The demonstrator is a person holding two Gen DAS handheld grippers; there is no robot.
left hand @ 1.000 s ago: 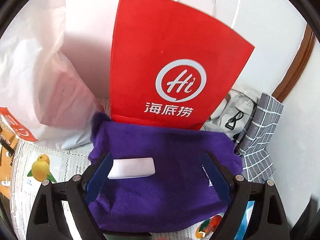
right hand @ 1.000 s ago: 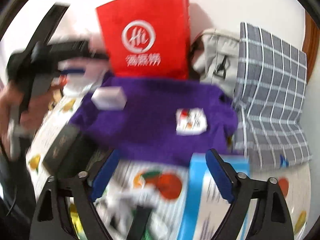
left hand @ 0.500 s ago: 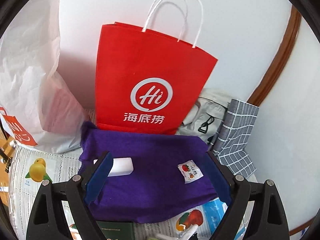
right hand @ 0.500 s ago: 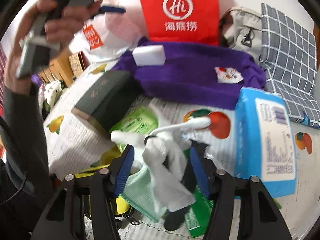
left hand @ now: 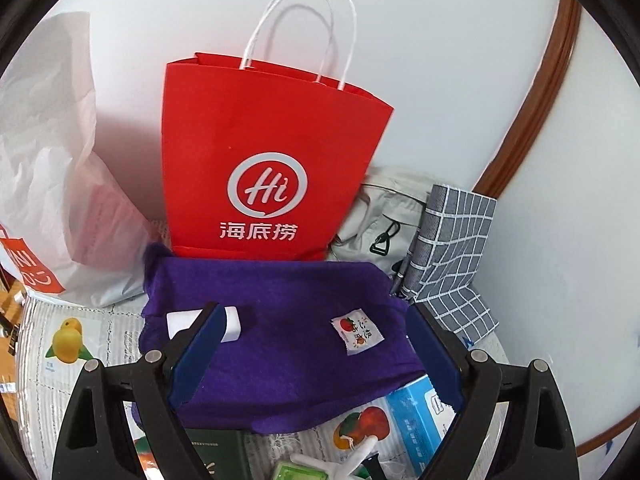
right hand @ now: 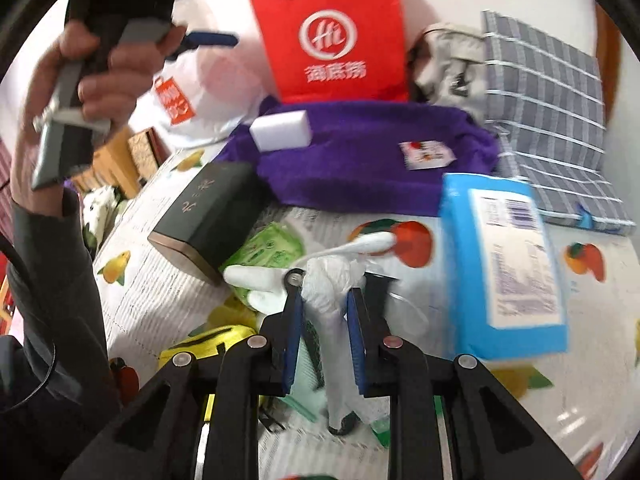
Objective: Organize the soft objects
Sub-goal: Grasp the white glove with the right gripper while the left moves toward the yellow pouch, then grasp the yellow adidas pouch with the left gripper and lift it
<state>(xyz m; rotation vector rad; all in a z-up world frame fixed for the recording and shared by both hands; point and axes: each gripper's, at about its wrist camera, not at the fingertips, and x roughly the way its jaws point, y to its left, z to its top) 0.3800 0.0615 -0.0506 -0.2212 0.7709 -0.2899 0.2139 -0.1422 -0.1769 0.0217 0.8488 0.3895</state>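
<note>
A purple towel (left hand: 288,320) lies on the table before a red paper bag (left hand: 264,160), with a white sponge block (left hand: 232,322) on its left part. My left gripper (left hand: 316,344) is open and empty, held above the towel. In the right wrist view the towel (right hand: 360,160) and sponge (right hand: 282,130) lie at the back. My right gripper (right hand: 324,308) is shut on a crumpled white tissue (right hand: 328,296) among clutter near the front. The left gripper (right hand: 120,20) shows raised at upper left in a hand.
A white plastic bag (left hand: 52,168) stands left of the red bag. A grey bag (left hand: 384,216) and checked cloth (left hand: 452,248) lie right. A blue tissue pack (right hand: 504,264), dark box (right hand: 208,212), green packet (right hand: 272,244) and yellow item (right hand: 200,348) crowd the fruit-print tablecloth (right hand: 152,280).
My left gripper has pulled back and up from the towel, so the whole red bag shows. My right gripper moved down to the clutter and closed on the white tissue.
</note>
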